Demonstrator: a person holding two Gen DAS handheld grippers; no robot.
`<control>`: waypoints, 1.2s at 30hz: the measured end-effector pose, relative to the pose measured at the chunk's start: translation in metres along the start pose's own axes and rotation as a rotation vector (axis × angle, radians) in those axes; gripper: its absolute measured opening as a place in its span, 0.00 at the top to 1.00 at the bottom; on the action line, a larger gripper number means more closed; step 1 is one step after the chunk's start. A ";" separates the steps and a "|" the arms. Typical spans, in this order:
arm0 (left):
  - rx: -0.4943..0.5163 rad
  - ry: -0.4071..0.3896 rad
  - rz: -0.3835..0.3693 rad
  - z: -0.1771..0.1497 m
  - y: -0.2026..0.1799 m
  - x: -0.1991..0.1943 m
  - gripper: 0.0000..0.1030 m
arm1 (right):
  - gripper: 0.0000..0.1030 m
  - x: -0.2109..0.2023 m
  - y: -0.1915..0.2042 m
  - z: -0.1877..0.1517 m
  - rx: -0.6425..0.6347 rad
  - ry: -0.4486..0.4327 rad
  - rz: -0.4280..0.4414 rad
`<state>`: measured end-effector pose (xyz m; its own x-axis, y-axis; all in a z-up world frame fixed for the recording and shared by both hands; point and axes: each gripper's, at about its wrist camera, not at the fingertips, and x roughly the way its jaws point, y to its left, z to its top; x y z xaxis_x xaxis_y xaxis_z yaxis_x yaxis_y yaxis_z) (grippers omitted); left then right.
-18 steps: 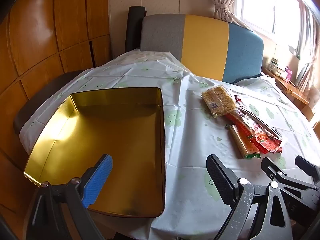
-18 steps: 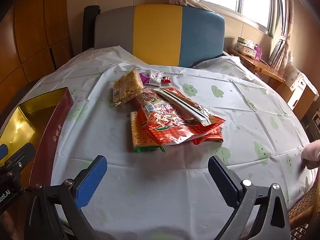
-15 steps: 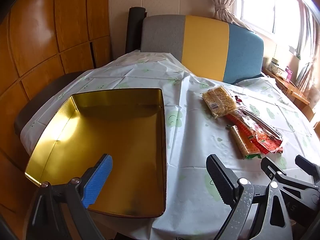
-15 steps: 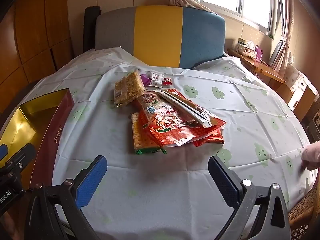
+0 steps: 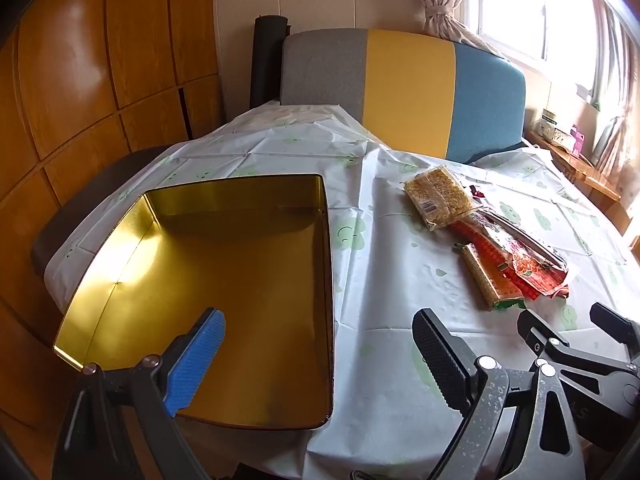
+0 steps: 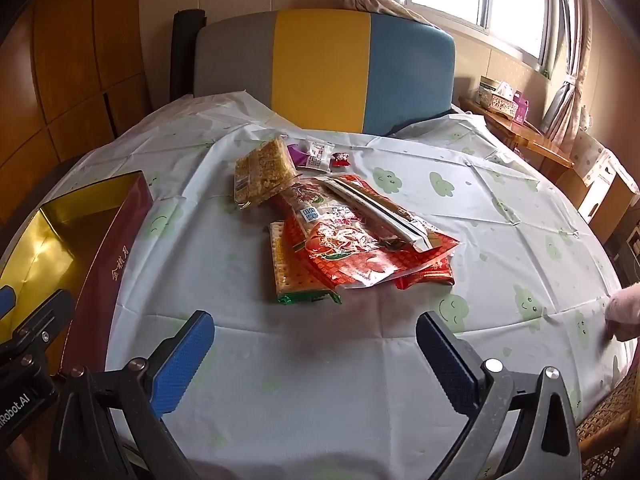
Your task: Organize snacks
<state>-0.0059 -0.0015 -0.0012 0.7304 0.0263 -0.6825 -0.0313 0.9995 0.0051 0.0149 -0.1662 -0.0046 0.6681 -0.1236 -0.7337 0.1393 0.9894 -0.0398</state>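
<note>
A: What lies under the red snack bag (image 6: 362, 258)?
B: Most of the cracker pack (image 6: 294, 276) and the lower end of the clear packet (image 6: 316, 210); their labels are too small to read.
A: And the gold tin (image 6: 44, 236)?
B: In the right wrist view the picture's left edge cuts it off, and the left gripper (image 6: 24, 344) covers its near corner.
A: That pale shape at the right edge?
B: A hand (image 6: 624, 314), mostly out of frame.
A: The small wrappers behind the puffed-grain bar (image 6: 264, 176)?
B: Partly hidden by it.
</note>
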 end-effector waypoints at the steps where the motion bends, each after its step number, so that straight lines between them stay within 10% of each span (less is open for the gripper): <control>1: -0.001 0.000 0.001 0.000 0.001 0.000 0.07 | 0.00 -0.001 0.000 0.001 -0.002 0.001 0.001; 36: -0.006 0.007 0.012 0.002 0.010 0.000 0.07 | 0.00 -0.001 0.011 0.001 -0.048 -0.009 0.014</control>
<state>-0.0049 0.0084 0.0002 0.7255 0.0381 -0.6872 -0.0439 0.9990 0.0090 0.0160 -0.1549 -0.0034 0.6765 -0.1105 -0.7281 0.0953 0.9935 -0.0622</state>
